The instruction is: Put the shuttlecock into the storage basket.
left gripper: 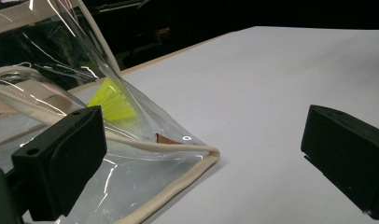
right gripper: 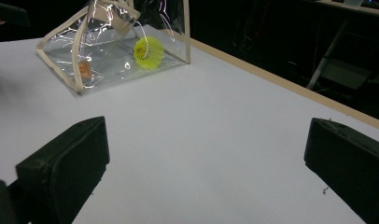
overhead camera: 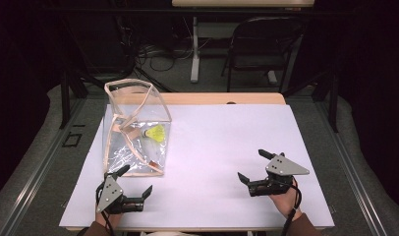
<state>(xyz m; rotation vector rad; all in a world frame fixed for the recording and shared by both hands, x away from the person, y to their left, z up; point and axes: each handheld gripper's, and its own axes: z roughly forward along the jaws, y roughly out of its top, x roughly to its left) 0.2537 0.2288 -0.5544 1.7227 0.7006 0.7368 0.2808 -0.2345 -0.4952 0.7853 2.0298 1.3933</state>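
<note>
- Clear plastic pouch with cream fabric piping (overhead camera: 135, 129): stands on the white-topped table (overhead camera: 227, 147), far left, top open.
- Neon-yellow feathered shuttlecock (overhead camera: 156, 132): lies inside the pouch, on its right side.
- Small brown tag (right gripper: 84, 69): inside the pouch; any writing is too small to read.
- Your left gripper (overhead camera: 135, 182): jaws wide apart, holding nothing, just beside the pouch's near corner.
- Your right gripper (overhead camera: 252, 165): jaws apart, holding nothing, over bare table well right of the pouch.

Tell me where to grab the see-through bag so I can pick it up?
Probably the near corner of the clear bag, on its cream piping. It lies flat on the table beside the open left tool, so a jaw can slide in from the person's side. The shuttlecock sits farther back.
</note>
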